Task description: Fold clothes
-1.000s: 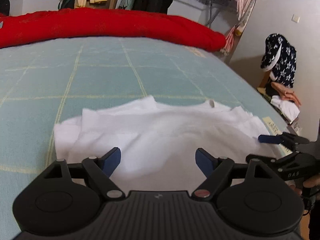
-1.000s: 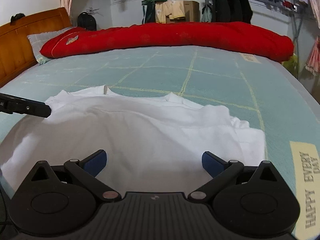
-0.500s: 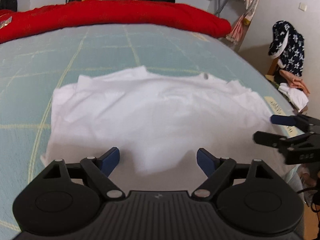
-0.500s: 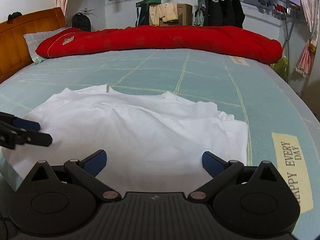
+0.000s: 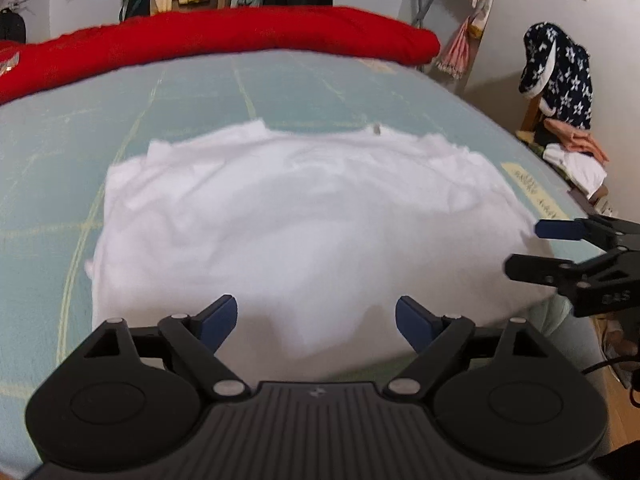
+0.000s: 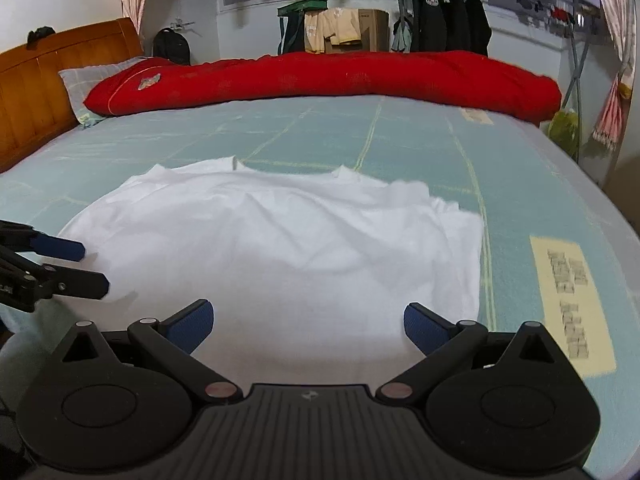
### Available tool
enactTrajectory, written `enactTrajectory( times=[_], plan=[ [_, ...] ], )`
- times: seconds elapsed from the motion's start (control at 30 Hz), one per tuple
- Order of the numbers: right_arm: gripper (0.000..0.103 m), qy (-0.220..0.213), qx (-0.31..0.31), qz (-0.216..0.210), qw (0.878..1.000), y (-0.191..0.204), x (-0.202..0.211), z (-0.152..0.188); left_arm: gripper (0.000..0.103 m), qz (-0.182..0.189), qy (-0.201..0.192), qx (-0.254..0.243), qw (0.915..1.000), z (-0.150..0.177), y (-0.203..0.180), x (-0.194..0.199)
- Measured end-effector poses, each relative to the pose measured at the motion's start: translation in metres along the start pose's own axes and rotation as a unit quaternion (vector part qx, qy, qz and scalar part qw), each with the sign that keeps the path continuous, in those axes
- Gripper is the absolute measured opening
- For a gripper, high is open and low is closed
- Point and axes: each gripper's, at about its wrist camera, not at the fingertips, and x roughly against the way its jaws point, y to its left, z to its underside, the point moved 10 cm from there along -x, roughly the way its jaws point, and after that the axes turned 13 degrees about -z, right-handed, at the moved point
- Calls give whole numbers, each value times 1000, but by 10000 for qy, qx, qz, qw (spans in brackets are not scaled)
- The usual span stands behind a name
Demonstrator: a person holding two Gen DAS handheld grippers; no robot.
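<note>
A white T-shirt (image 5: 304,216) lies spread on the pale green bed, its collar toward the far side and both sleeves tucked in; the right wrist view shows the same shirt (image 6: 288,248). My left gripper (image 5: 316,318) hovers open over the shirt's near hem with nothing between its blue pads. My right gripper (image 6: 306,322) is open too, above the near hem further right. Each gripper shows in the other's view: the right gripper (image 5: 532,246) at the shirt's right edge, the left gripper (image 6: 90,266) at its left edge.
A long red quilt (image 6: 320,80) runs along the bed's far side, with a wooden headboard (image 6: 48,80) and pillow at left. Beyond the bed's right edge stands a chair with clothes (image 5: 560,120). A yellow printed label (image 6: 568,292) marks the sheet beside the shirt.
Both grippers have drawn back from the shirt toward the near edge of the bed, so more of the shirt shows. Both stayed open and the shirt lies still.
</note>
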Motion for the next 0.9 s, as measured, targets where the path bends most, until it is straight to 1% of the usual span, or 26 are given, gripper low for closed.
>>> enactTrajectory(
  times=[0.13, 0.2, 0.23, 0.4, 0.57, 0.73, 0.83, 0.9],
  plan=[
    [103, 239, -247, -22, 9994, -5, 3, 28, 86, -131, 245, 46, 9996, 18, 5, -5],
    [103, 306, -344, 49, 9989, -9, 5, 39, 87, -147, 229, 25, 9996, 20, 6, -1],
    [103, 257, -353, 32, 9990, -9, 10, 42, 87, -117, 204, 24, 9997, 20, 6, 2],
    [103, -187, -328, -77, 9993, -6, 25, 30, 88, -51, 107, 63, 9999, 15, 3, 5],
    [103, -49, -716, -7, 9974, -21, 14, 39, 88, 51, 170, 192, 9997, 20, 2, 5],
    [103, -249, -536, -79, 9982, -12, 22, 36, 89, 32, 55, 346, 9994, 11, 13, 12],
    [103, -403, -541, -110, 9977, -12, 26, 31, 92, 14, -80, 459, 9989, 2, 18, 16],
    [103, -487, -569, -131, 9971, -14, 27, 27, 92, 18, -88, 466, 9989, 1, 18, 15]
  ],
)
